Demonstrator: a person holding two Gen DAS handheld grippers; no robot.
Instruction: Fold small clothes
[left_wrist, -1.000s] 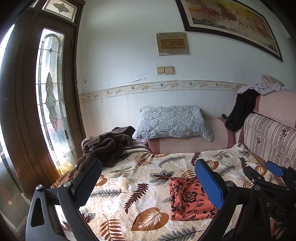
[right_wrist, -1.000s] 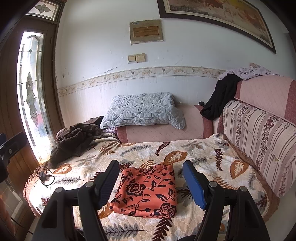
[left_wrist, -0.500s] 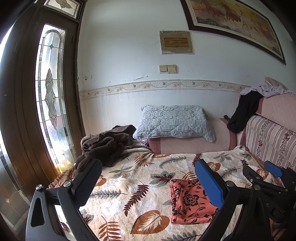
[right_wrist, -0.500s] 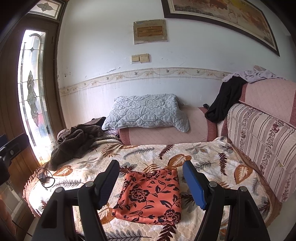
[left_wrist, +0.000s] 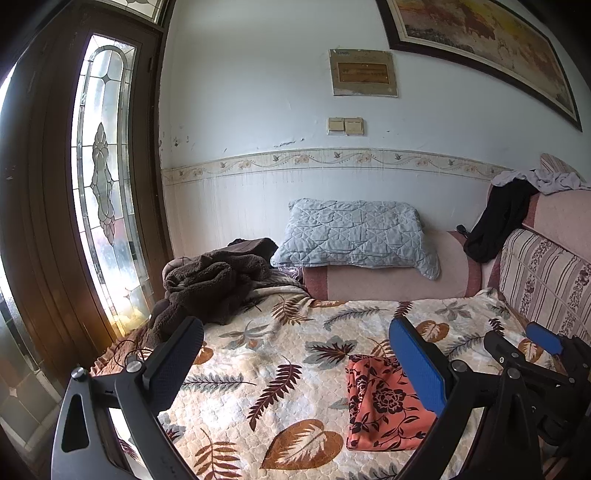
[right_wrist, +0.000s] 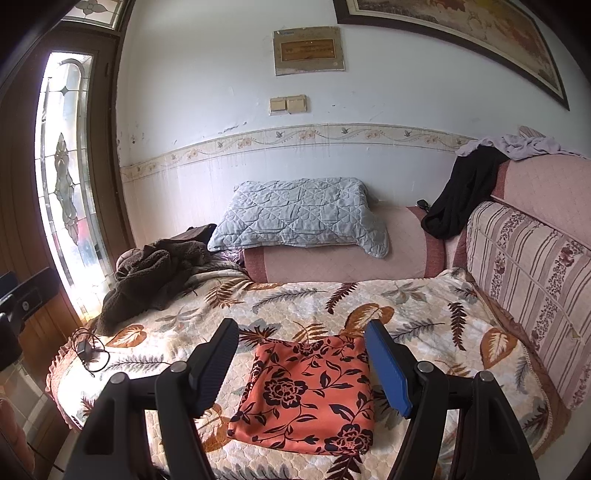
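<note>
A folded orange cloth with black flowers (right_wrist: 306, 391) lies flat on the leaf-patterned bedspread (right_wrist: 424, 306). My right gripper (right_wrist: 303, 363) hovers just in front of it, open, with the cloth showing between the fingers but untouched. The left wrist view has the same cloth (left_wrist: 380, 402) at lower right, partly behind the blue pad. My left gripper (left_wrist: 295, 356) is open over bare bedspread (left_wrist: 258, 347), left of the cloth, holding nothing. Beside it on the right is the right gripper (left_wrist: 521, 341).
A brown fleece heap (right_wrist: 147, 273) lies at the back left of the bed. A grey quilted pillow (right_wrist: 299, 218) rests on a pink bolster (right_wrist: 332, 264). The striped sofa back (right_wrist: 528, 266) runs along the right, with a black garment (right_wrist: 461, 199) draped on it. A charger cable (right_wrist: 86, 350) lies by the left edge.
In both views the cloth, pillow and wall have shifted slightly right, so both grippers have drifted left. The jaws stand as wide as before, and the cloth has not moved.
</note>
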